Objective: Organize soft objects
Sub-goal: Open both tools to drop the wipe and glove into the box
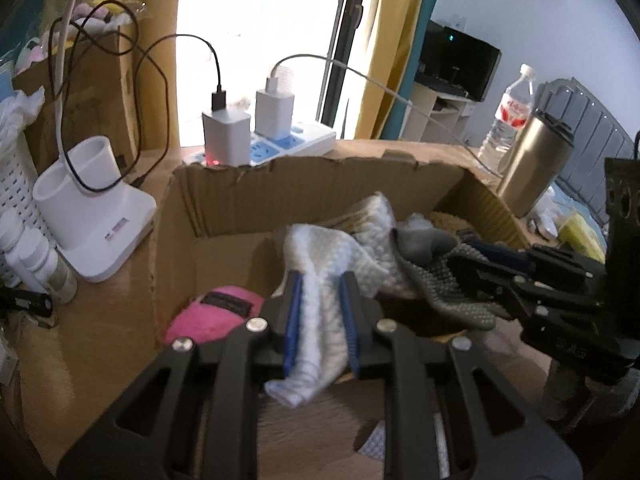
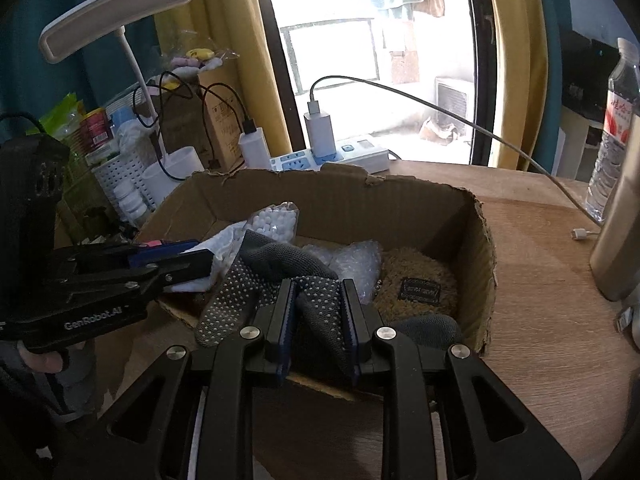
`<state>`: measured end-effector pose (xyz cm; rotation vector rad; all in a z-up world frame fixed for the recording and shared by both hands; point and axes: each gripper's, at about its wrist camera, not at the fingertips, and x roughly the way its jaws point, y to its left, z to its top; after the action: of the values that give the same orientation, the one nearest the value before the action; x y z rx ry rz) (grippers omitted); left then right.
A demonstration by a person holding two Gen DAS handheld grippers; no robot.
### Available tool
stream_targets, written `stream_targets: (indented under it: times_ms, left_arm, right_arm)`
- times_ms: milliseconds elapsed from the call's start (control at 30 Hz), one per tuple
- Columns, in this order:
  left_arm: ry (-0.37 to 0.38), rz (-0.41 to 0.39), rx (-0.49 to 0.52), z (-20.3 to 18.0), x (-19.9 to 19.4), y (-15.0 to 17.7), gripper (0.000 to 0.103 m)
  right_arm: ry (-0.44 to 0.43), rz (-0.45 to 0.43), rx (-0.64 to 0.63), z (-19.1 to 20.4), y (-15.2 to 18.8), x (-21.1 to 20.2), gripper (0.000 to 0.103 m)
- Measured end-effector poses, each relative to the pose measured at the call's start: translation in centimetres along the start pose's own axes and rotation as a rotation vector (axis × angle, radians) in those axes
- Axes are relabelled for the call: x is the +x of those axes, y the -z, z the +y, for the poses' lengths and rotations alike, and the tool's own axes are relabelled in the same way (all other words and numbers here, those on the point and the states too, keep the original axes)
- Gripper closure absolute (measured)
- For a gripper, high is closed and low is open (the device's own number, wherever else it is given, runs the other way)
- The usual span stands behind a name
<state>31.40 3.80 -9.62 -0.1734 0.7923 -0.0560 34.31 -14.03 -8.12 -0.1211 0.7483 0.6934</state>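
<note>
Over the open cardboard box (image 1: 224,204) both grippers hang, each clenched on one soft thing. Left gripper (image 1: 322,292) pinches a white bubble-textured cloth (image 1: 320,280) between its blue pads; the cloth drapes over the box's near wall, its far end lying inside. Right gripper (image 2: 318,300) grasps a grey glove (image 2: 316,304) studded with pale dots, just above the box's near edge.

Inside the box lie two fuzzy pads, each with a dark label: one pink (image 1: 218,312) in the left near corner, one tan (image 2: 416,288) at the right end. One clear bag of white beads (image 2: 276,220) and crumpled bubble wrap (image 2: 356,260) sit between them.

Behind the box, one white power strip (image 2: 352,154) carries two white chargers with cables, one black, one white. Left of the box stand a white lamp base (image 1: 92,216) and a perforated white basket (image 2: 120,168); right of it, one steel tumbler (image 1: 532,164) and one plastic water bottle (image 1: 508,116) on the wooden table (image 2: 540,280)
</note>
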Motion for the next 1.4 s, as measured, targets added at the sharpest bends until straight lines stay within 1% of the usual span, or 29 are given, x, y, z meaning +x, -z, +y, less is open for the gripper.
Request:
stream_targets:
  times_ms: [67,100,167,200,233,267,300,333,400,600,1100,1400]
  left_arm:
    - [-0.021,0.014,0.01,-0.3,0.3,0.0,0.08]
    - [-0.027,0.018,0.012,-0.4,0.3,0.0,0.079]
    - [-0.032,0.029,0.006,-0.4,0.5,-0.2,0.078]
    - [-0.031,0.033,0.005,-0.4,0.4,-0.2,0.077]
    - [-0.029,0.031,0.007,-0.4,0.2,-0.3,0.076]
    - [-0.024,0.022,0.013,-0.5,-0.1,-0.3,0.074]
    - [-0.019,0.014,0.018,-0.7,-0.4,-0.3,0.065]
    - [-0.01,0.003,0.022,-0.8,-0.8,-0.3,0.048]
    - [0.016,-0.018,0.021,-1.0,-1.7,-0.3,0.034]
    - [0.017,-0.044,0.022,-1.3,-3.6,-0.2,0.034]
    - [0.031,-0.091,0.012,-0.9,-8.5,2.1,0.034]
    - [0.038,-0.108,-0.002,-0.5,-10.4,3.5,0.034]
  right_arm:
    - [0.002,0.003,0.004,0.0,0.0,0.0,0.073]
    - [0.007,0.003,0.005,0.0,0.0,0.0,0.072]
    - [0.011,0.004,0.0,0.2,-0.1,0.0,0.064]
    - [0.016,0.001,-0.005,0.3,-0.1,-0.1,0.063]
    - [0.022,-0.001,-0.012,0.5,-0.1,-0.3,0.059]
    - [0.029,-0.005,-0.017,0.6,-0.2,-0.5,0.053]
    - [0.033,-0.012,-0.019,0.7,-0.2,-0.8,0.05]
    - [0.032,-0.021,-0.018,0.7,-0.3,-1.1,0.047]
    - [0.028,-0.035,-0.011,0.6,-0.3,-1.7,0.046]
    - [0.049,-0.059,-0.008,1.0,-0.5,-3.1,0.045]
    - [0.061,-0.089,-0.027,3.6,0.3,-6.7,0.044]
    - [0.068,-0.091,-0.047,5.3,1.1,-8.3,0.044]
